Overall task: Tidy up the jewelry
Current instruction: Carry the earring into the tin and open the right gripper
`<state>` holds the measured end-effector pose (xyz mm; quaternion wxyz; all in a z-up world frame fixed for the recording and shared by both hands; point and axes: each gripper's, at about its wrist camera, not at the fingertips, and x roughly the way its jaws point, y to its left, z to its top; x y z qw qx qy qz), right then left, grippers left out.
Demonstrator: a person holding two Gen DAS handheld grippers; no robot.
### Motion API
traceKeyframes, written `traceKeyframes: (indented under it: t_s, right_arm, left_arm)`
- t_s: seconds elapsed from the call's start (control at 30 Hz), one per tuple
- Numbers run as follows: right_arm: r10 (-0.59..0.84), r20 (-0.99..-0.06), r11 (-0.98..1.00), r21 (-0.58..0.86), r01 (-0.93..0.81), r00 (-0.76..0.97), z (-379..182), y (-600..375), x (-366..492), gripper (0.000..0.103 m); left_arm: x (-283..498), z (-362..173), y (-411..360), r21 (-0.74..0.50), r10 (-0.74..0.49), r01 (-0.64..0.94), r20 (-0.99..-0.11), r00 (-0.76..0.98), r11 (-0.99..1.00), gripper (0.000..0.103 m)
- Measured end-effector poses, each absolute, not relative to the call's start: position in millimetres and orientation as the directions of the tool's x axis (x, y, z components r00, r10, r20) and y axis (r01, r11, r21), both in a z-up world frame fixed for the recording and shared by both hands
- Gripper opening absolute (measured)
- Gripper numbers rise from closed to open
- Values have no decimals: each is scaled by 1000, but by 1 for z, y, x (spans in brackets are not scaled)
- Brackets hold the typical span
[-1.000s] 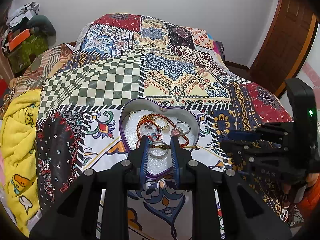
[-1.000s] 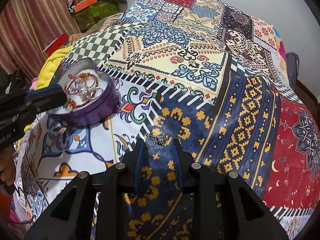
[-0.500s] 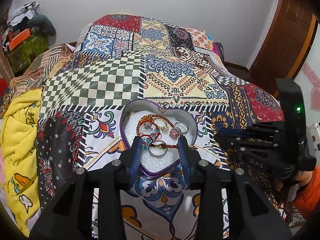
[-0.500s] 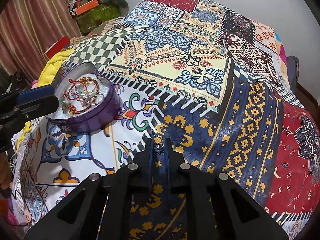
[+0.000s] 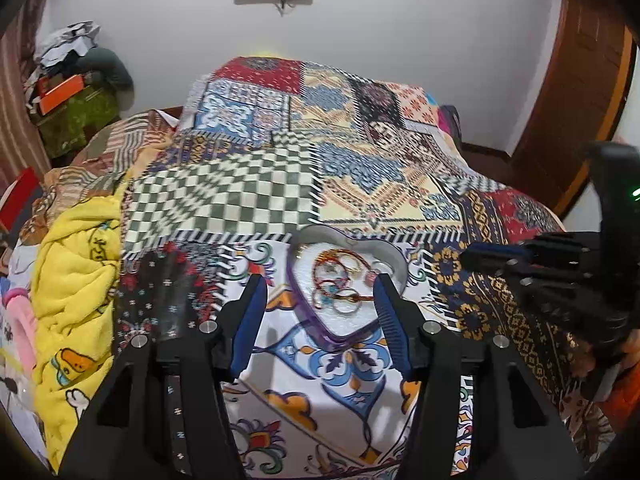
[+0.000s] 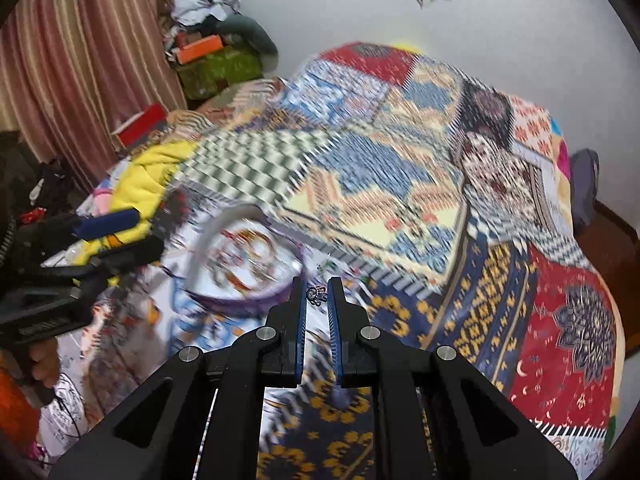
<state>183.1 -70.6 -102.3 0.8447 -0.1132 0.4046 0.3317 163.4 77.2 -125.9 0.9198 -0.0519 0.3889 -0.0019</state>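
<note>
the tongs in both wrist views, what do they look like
Both tongs, left and right, are matte black angular frames with triangular cutouts, silver screw heads at the pivots, and two fingers lined with ribbed blue pads. Seen from the left wrist view, the right unit carries a tall black housing with a small green light. An orange sleeve shows beneath it.

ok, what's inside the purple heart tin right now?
Inside the heart tin: red cord bracelets and silver rings on white padding. Anything beneath the padding is hidden.

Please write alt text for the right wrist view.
The right hand-held gripper pinches a small silver earring above a patchwork bedspread. A purple heart-shaped box of jewelry sits blurred at left, beside the left hand-held gripper.
</note>
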Motion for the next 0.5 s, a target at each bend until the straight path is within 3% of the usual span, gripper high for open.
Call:
traceKeyframes:
  t_s: [0.5]
  right_arm:
    - [468, -802, 695, 75, -715, 371, -136, -2, 181, 9]
  left_arm:
    - [140, -130, 110, -78, 16, -103, -717, 697, 992, 54]
